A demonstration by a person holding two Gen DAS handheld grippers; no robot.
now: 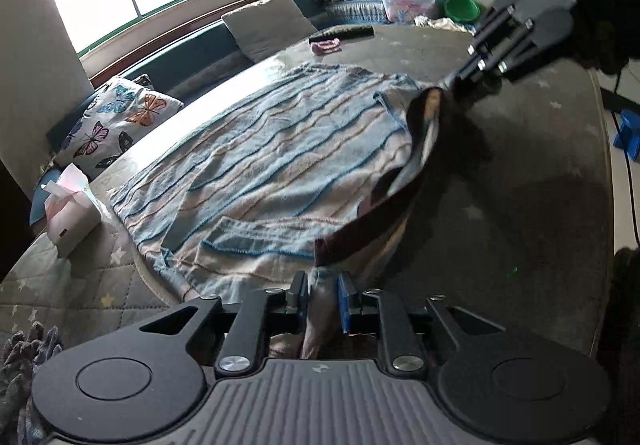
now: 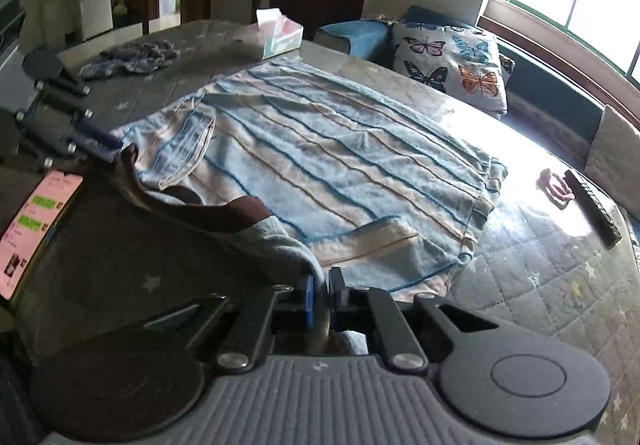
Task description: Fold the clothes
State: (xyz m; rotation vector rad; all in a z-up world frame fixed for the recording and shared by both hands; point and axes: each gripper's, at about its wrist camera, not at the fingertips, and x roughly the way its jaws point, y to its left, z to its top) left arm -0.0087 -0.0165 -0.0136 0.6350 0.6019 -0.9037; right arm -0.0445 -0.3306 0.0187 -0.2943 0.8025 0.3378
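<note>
Gripping the shirt (image 1: 272, 165) at both ends of its dark hem band, both grippers had that edge lifted off the table (image 1: 540, 173) while the rest of it lay flat out ahead of the jaws. Left gripper (image 1: 323, 297) was clamped tight on a bunched bit of fabric, cloth poking straight up between the pads. Right gripper (image 2: 320, 295) was pinched down on its own fold too, jaws nearly closed with just cloth between them. Dark band sagged in a curve between the two. Phone (image 2: 30, 233) sat lit up off to the left of the right jaws. Tissue box (image 2: 280, 33) was way out past the shirt's far edge, and a butterfly pillow (image 2: 452, 61) beyond to the right.
</note>
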